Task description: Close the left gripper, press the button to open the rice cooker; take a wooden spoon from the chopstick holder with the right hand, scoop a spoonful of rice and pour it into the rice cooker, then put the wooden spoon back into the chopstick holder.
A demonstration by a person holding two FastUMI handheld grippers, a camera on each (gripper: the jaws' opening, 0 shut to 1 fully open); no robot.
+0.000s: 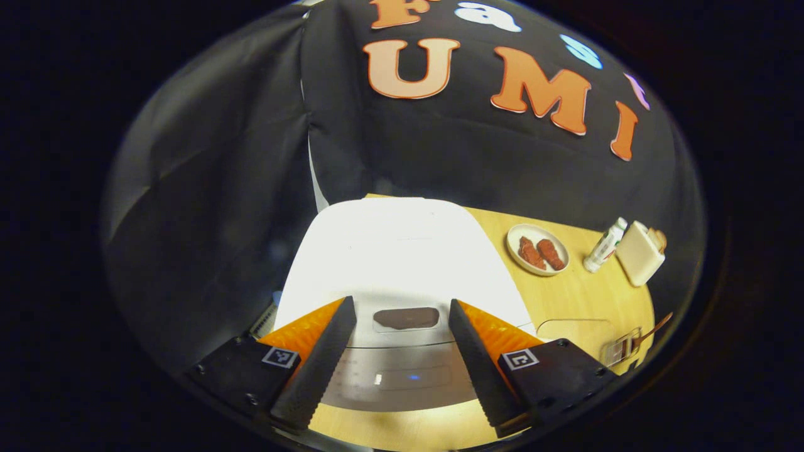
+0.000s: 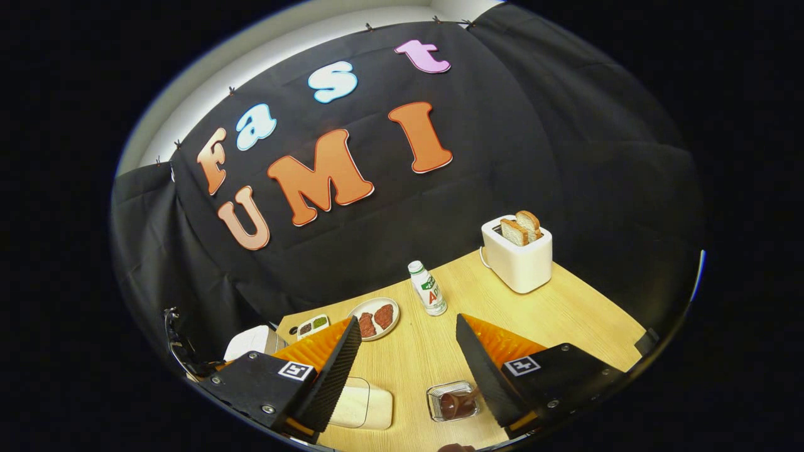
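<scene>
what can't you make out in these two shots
- Rice cooker, left gripper view: lid overexposed, surface detail lost.
- Wooden spoon and chopstick holder, left gripper view: tiny, at the edge.
- Clear container, right gripper view: right tongs overlap it; contents unclear.

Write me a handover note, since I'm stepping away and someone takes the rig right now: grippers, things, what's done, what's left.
Left gripper: open, hovering over the closed rice cooker, fingers astride its dark button.
Right gripper: open, empty, above the table near the clear holder.
Done: nothing yet.
Left: close left gripper, press button, take spoon, scoop rice, pour, return spoon.
</scene>
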